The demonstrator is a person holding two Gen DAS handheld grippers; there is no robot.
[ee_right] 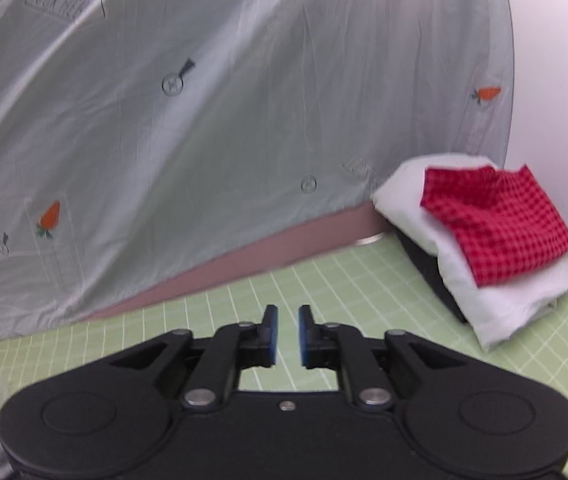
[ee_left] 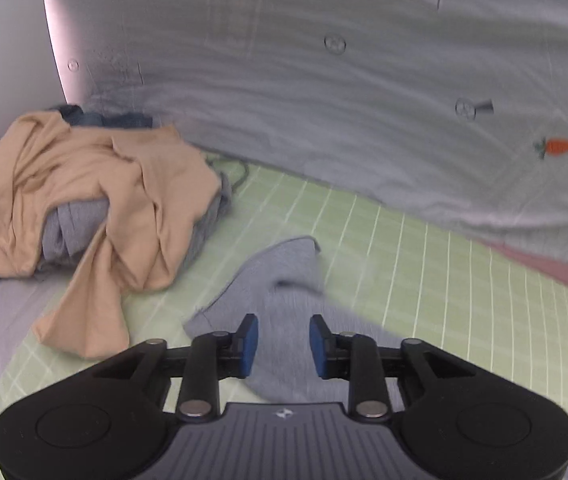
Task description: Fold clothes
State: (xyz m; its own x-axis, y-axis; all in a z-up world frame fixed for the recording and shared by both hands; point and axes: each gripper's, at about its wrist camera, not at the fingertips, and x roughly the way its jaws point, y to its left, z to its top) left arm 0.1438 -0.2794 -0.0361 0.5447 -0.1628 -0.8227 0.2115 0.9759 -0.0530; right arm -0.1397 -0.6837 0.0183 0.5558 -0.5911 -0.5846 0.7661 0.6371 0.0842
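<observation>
Left wrist view is showing the left gripper (ee_left: 284,344) hovering with its jaws spread apart and nothing between them, right over a grey garment (ee_left: 279,280) that's lying rumpled on the green grid mat (ee_left: 424,272). That grey piece is looking like soft, light knit (the kind that flops and slides over itself), so I'm guessing it's going to sag the moment it's lifted, and pinching a hem or a corner is probably going to work better than grabbing the bunched middle. The pointy corner sticking up toward the far side is looking like the easiest spot to take. Off to the left, an unfolded heap (ee_left: 95,200) is sitting with a tan top draped over grey and blue stuff. The right gripper (ee_right: 286,336) is hanging over bare mat with its pads only narrowly parted, also gripping nothing. No baskets or bins are showing anywhere, so the closest thing to a container is the folded stack (ee_right: 484,240) in the right corner, with a red checked piece (ee_right: 500,220) resting on a white one and something dark underneath. A grey carrot-print sheet (ee_right: 203,120) is draping behind everything.
</observation>
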